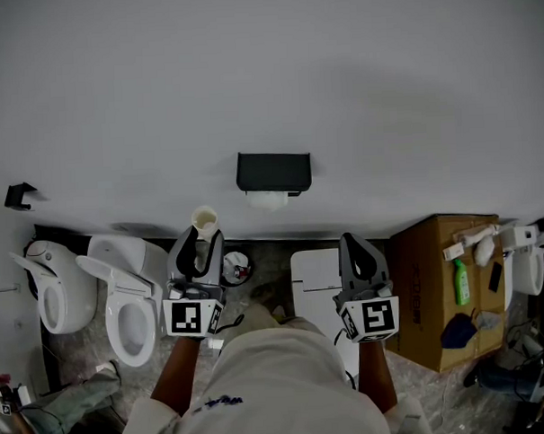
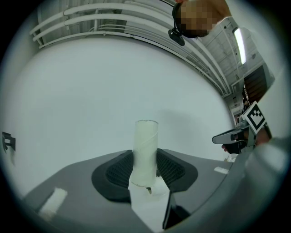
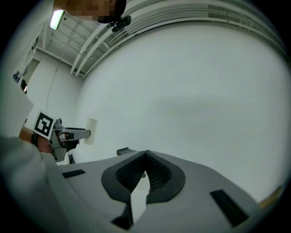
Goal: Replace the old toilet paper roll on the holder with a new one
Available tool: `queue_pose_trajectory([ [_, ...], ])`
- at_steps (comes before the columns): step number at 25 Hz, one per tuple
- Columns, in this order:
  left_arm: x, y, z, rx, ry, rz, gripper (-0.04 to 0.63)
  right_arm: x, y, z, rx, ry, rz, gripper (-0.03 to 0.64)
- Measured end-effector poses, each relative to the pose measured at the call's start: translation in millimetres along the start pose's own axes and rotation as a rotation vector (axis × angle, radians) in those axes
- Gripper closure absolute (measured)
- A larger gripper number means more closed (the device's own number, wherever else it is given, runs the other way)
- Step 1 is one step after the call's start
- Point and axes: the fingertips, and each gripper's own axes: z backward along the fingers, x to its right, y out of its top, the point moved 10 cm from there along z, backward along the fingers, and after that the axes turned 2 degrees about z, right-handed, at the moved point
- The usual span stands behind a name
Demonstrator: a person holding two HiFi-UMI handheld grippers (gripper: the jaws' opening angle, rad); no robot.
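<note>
My left gripper (image 1: 201, 237) (image 2: 145, 172) is shut on a pale, empty cardboard tube (image 1: 204, 219) (image 2: 145, 152), which stands upright between its pads. It also shows at the left of the right gripper view, the tube (image 3: 91, 131) held out toward the wall. My right gripper (image 1: 361, 250) (image 3: 145, 169) is shut with nothing between its jaws. Both point level at the white wall. A black paper holder (image 1: 273, 171) is mounted on that wall, above and between the two grippers, and some white paper (image 1: 269, 200) shows below its lower edge.
Two white toilets (image 1: 123, 299) (image 1: 55, 297) stand at the left along the wall. A cardboard box (image 1: 428, 286) at the right carries a green bottle (image 1: 461, 282) and other items. A white container (image 1: 315, 273) sits on the floor ahead. A black hook (image 1: 19, 196) is on the wall at far left.
</note>
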Motion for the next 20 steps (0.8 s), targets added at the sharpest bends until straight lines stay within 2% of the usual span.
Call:
queue_pose_trajectory([
  [20, -1.3, -6.7, -0.5, -0.009, -0.003, 0.012, 0.425, -4.1, -3.5, -6.9, -0.029, 0.017, 0.013, 0.615],
])
